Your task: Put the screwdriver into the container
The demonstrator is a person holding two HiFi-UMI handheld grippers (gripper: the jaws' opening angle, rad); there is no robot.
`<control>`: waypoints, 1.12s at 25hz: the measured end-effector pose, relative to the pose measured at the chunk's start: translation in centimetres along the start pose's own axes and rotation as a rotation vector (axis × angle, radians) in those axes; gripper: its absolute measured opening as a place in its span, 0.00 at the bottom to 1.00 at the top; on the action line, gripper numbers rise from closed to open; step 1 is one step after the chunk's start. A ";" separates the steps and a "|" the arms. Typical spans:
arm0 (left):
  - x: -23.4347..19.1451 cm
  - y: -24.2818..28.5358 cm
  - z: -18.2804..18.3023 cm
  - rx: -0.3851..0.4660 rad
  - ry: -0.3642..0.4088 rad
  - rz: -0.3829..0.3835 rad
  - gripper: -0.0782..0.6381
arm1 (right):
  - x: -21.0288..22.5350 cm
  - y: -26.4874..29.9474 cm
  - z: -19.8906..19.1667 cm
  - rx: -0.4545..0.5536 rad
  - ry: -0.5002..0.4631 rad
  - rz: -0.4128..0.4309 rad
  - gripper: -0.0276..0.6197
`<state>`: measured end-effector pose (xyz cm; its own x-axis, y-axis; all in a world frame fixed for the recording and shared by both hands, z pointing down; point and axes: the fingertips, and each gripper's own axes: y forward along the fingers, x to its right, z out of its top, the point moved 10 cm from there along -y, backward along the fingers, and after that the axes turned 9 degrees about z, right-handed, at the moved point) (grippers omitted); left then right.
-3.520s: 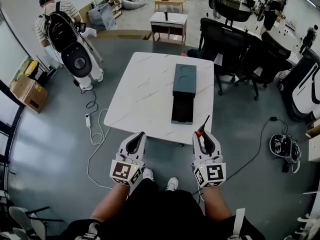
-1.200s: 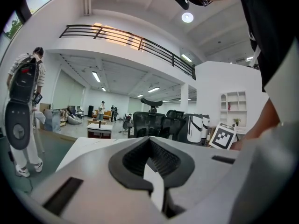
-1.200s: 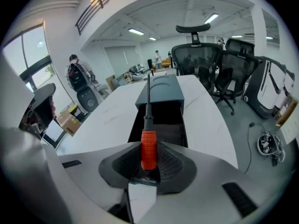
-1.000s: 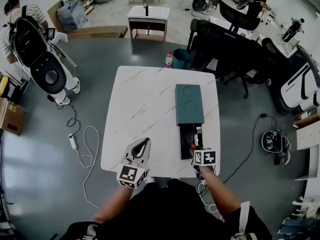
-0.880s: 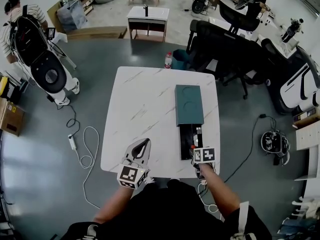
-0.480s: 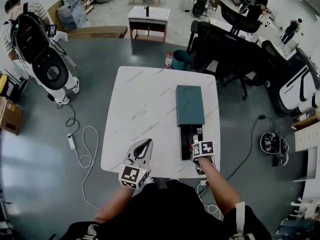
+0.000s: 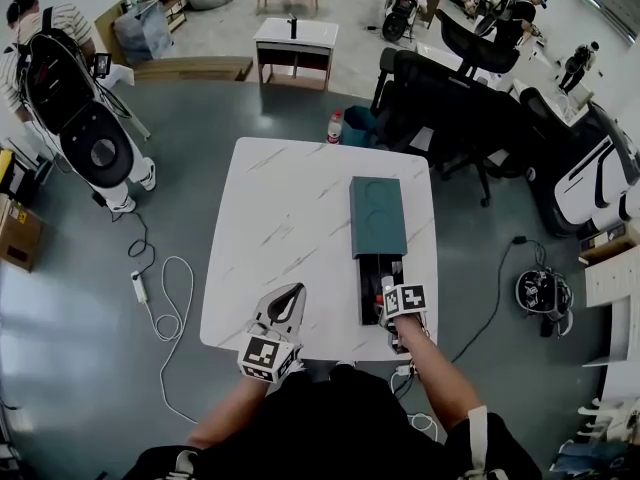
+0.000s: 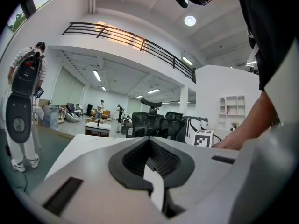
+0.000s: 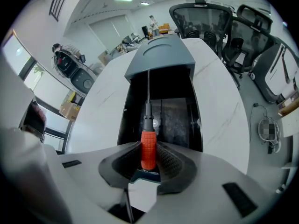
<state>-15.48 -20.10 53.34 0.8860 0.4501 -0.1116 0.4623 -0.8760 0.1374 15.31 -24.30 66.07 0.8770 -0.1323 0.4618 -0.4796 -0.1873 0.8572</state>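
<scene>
A dark teal container [image 7: 378, 216] lies on the white marble table [image 7: 290, 218], its lid slid back and its black inside [image 7: 372, 286] showing at the near end. My right gripper [image 7: 392, 290] hovers over that open end, shut on the orange handle of the screwdriver [image 9: 148, 147]. The thin metal shaft points forward over the black cavity [image 9: 161, 108] toward the lid [image 9: 161, 59]. My left gripper [image 7: 290, 294] rests at the table's near edge, left of the container. Its jaws [image 8: 149, 140] meet at the tips with nothing between them.
Black office chairs [image 7: 450, 98] crowd the table's far right side. A water bottle [image 7: 334, 126] stands on the floor beyond the table. A person with a backpack rig [image 7: 60, 38] is at far left. A cable [image 7: 150, 298] lies on the floor to the left.
My right gripper has carried the screwdriver from off the table's near edge to above the container's open end, creeping slightly forward in the last second. The left gripper has hardly moved.
</scene>
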 end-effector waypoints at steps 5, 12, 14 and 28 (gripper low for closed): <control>0.0 0.0 0.0 0.006 -0.011 -0.009 0.12 | -0.1 0.2 -0.1 -0.007 0.023 0.004 0.21; 0.0 0.1 -0.3 0.005 -0.006 -0.010 0.12 | 0.1 0.4 0.1 -0.007 0.033 -0.006 0.21; 0.0 0.1 -0.3 0.000 -0.004 -0.007 0.12 | 0.1 0.2 0.1 0.011 0.037 -0.013 0.22; 0.5 0.3 -0.2 -0.006 -0.003 -0.029 0.12 | -3.2 -4.5 1.5 0.287 -0.098 -0.042 0.20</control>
<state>-14.87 -20.14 53.52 0.8720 0.4750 -0.1181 0.4882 -0.8615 0.1395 14.62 -24.46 60.39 0.8961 -0.2089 0.3916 -0.4434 -0.4603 0.7691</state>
